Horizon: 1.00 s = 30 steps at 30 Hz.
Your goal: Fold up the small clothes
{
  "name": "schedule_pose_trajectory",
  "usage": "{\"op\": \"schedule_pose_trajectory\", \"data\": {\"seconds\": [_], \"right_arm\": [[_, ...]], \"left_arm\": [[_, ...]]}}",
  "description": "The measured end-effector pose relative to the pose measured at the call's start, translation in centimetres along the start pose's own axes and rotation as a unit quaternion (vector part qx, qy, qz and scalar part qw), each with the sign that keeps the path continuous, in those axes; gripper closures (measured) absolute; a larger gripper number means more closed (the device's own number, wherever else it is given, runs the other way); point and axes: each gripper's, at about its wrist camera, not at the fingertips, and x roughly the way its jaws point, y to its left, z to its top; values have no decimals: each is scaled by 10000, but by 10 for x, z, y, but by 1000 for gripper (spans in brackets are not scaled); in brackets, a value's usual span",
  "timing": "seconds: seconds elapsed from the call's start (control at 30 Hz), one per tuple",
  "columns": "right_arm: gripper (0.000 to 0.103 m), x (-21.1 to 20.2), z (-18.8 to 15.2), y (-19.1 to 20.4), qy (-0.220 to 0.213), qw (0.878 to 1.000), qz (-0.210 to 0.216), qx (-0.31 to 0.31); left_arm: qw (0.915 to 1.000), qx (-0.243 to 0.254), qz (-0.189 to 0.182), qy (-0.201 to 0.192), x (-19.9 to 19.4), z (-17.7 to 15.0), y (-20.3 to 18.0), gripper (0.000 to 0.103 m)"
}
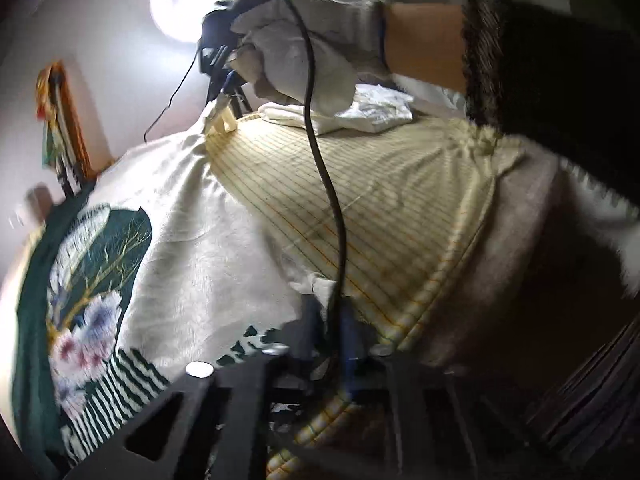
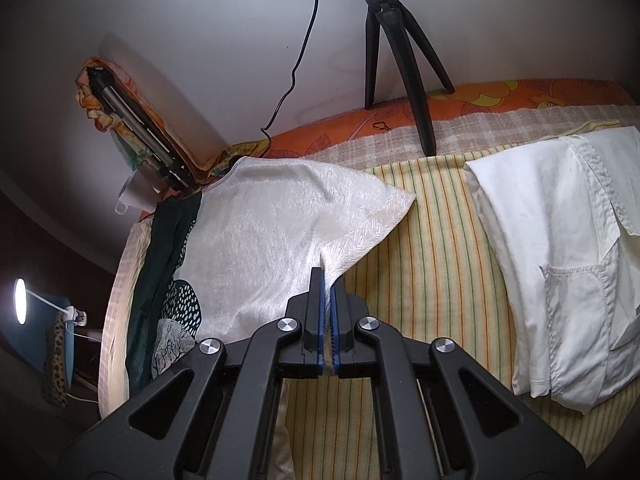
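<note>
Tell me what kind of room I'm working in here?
Probably a bedroom at home: clothes lie on a striped bed sheet over an orange floral mattress against the wall, with a bedside lamp nearby. A folded white shirt waits alongside.

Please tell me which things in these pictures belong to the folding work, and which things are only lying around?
Belong to the folding:
- cream printed garment, pinched by the right gripper
- left gripper, shut on the same garment's edge
- folded white shirt
- striped sheet as the work surface

Only lying around:
- black tripod
- desk lamp
- white cup
- black cable
</note>
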Motion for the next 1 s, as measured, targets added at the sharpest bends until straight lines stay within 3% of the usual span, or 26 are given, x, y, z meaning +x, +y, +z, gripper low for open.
{"op": "schedule_pose_trajectory", "data": {"seconds": [0.17, 0.53, 0.73, 1.0], "right_arm": [[99, -1, 3, 13, -5, 9999, -103, -122], [99, 6, 11, 89, -45, 9985, -105, -538], [99, 29, 7, 143, 74, 9959, -165, -889], [99, 81, -9, 219, 338, 9862, -441, -1560]], "left_arm": [[9970, -697, -263, -221, -22, 2, 27, 100], [9891, -1355, -88, -577, -68, -6, 75, 100], [9799, -1827, 43, -794, -93, -21, 107, 100], [9673, -2430, 128, -714, -101, -49, 149, 100]]}}
